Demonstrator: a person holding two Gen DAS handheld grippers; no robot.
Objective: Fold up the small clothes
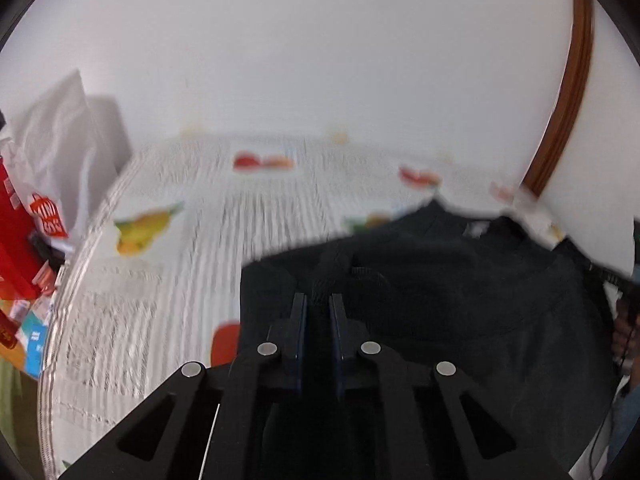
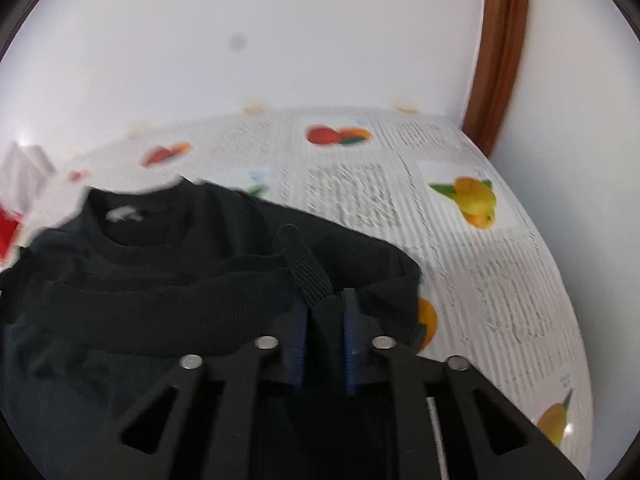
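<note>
A small black garment (image 1: 460, 280) lies on a round table (image 1: 140, 280) covered with a white cloth printed with fruit. Its neck opening with a white label (image 2: 122, 214) faces the far side. My left gripper (image 1: 319, 300) is shut on a bunched fold of the black fabric near the garment's left edge. In the right wrist view the black garment (image 2: 160, 280) fills the lower left, and my right gripper (image 2: 326, 298) is shut on a ribbed black band (image 2: 304, 268) of it near its right edge. Both views are blurred.
White crumpled bags (image 1: 60, 140) and red packaging (image 1: 16, 232) sit left of the table. A brown wooden frame (image 1: 568, 96) runs up the white wall at the right. Bare tablecloth (image 2: 500, 280) spreads to the right of the garment.
</note>
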